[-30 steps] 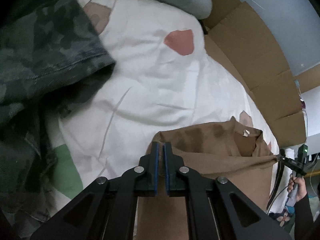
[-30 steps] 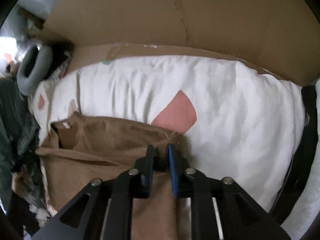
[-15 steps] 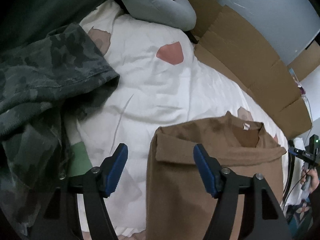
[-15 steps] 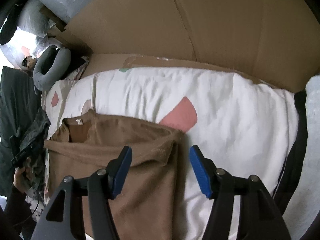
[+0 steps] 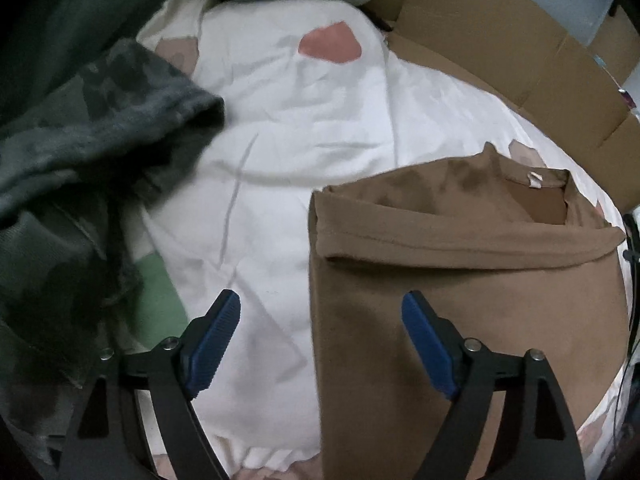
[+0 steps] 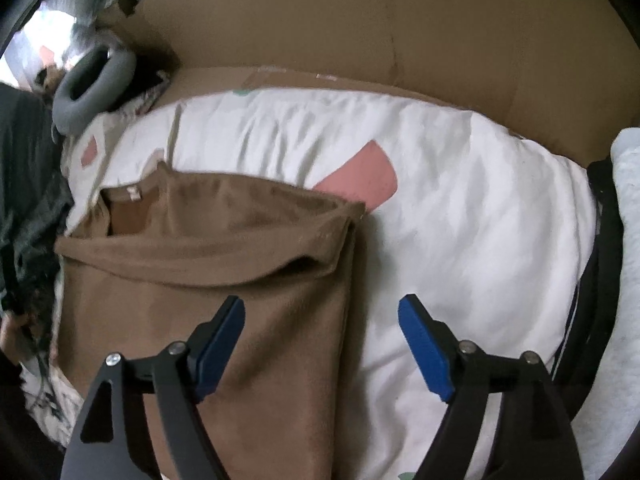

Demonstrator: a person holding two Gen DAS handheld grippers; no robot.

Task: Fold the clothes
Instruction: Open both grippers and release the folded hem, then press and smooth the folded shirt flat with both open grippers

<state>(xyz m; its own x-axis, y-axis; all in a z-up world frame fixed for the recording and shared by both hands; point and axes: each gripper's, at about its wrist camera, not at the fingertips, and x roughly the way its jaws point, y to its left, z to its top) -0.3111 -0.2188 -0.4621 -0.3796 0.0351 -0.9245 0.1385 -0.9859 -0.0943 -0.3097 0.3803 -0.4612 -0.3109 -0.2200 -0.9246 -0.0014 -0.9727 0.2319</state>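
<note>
The brown shirt (image 5: 460,280) lies folded on the white bedsheet (image 5: 280,140). Left tongs (image 5: 320,316) and right tongs (image 6: 320,320) hover over its side edges, jaws opening, gripping nothing.

- The folded T-shirt (image 5: 460,300) lies flat on the bed sheet (image 5: 300,152), collar end at 12 o'clock.
- The camouflage garment (image 5: 80,152) lies on the sheet at 9 o'clock of the T-shirt, apart from it.
- The neck pillow (image 6: 90,84) sits past the sheet at 11 o'clock.
- Cardboard (image 6: 360,24) stands behind the bed at 12 o'clock.
- Left gripper (image 5: 320,316) straddles the T-shirt's 9 o'clock edge; right gripper (image 6: 322,320) its 3 o'clock edge.
</note>
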